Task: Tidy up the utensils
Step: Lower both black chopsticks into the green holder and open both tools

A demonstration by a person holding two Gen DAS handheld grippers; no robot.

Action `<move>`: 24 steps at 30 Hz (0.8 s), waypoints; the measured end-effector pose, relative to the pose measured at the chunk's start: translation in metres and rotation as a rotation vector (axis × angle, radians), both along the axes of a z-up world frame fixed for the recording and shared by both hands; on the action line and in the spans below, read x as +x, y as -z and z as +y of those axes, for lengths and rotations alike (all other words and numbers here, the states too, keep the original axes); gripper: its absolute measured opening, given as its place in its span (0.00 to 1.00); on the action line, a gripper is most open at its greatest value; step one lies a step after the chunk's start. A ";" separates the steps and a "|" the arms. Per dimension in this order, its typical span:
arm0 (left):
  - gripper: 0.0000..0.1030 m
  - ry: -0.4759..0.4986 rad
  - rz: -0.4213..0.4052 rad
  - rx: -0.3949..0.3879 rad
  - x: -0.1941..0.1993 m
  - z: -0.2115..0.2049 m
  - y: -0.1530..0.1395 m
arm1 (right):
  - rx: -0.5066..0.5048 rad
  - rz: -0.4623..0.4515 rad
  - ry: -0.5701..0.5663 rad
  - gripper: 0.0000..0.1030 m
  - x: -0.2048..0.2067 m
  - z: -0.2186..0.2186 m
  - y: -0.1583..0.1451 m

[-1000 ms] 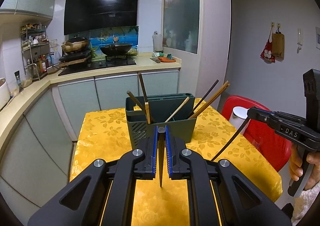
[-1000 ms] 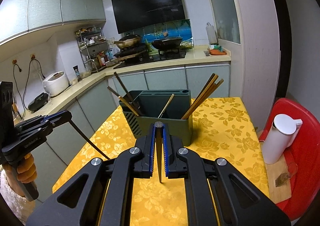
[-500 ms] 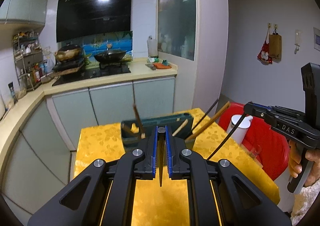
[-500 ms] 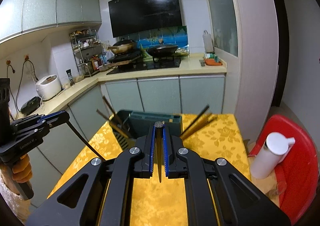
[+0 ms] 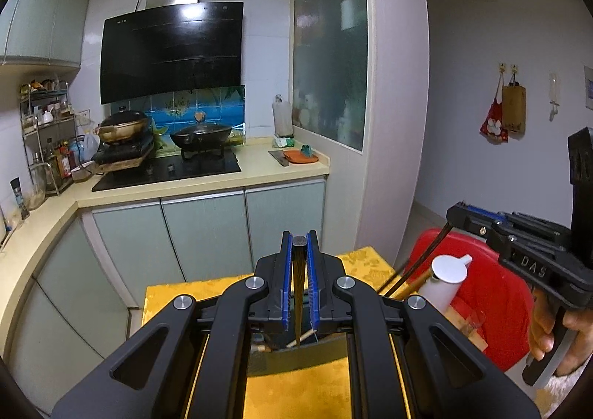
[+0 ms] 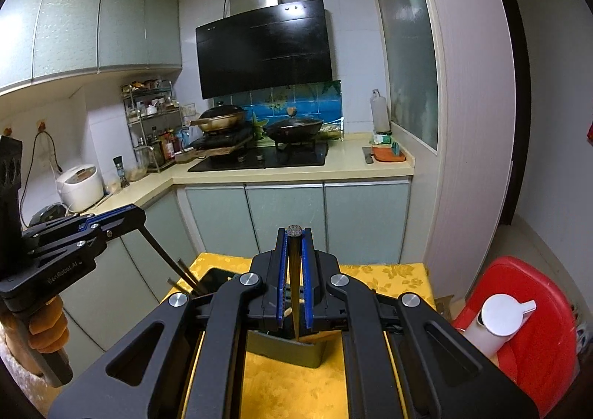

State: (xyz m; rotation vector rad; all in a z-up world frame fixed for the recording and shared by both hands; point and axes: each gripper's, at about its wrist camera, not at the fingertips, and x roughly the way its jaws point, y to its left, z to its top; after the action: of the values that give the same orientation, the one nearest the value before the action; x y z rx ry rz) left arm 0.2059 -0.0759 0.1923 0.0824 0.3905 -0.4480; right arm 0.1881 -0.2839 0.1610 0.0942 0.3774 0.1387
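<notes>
Currently two hand-held grippers in view, one per hand, each clenched on one dark chopstick. Left hand-held gripper (image 5: 299, 246): blue pads pinch a single dark chopstick (image 5: 298, 285), held upright, its tip pointing down toward the holder. Right hand-held gripper (image 6: 294, 233): same grasp, one second chopstick (image 6: 294, 285) clamped between its pads, tip down. Both sit above the dark green utensil holder (image 6: 296, 348), which stands on the table (image 6: 281, 385) under a yellow floral cloth. Holder mostly hidden behind the gripper bodies; a few sticks (image 6: 181, 274) poke out at its left edge in the right wrist view, exact count not readable. One white kettle (image 6: 496, 319) rests on one red stool (image 6: 537, 337) just beside the table.
</notes>
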 end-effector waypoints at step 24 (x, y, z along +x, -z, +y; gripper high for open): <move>0.07 -0.060 0.120 0.072 0.070 -0.017 0.065 | -0.011 0.165 -0.005 0.08 0.066 0.014 0.040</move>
State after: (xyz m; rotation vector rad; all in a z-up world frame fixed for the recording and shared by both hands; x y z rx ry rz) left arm 0.2754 -0.0926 0.1272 0.1140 0.5261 -0.3809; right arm 0.2543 -0.2699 0.1209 0.0943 0.5429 0.1338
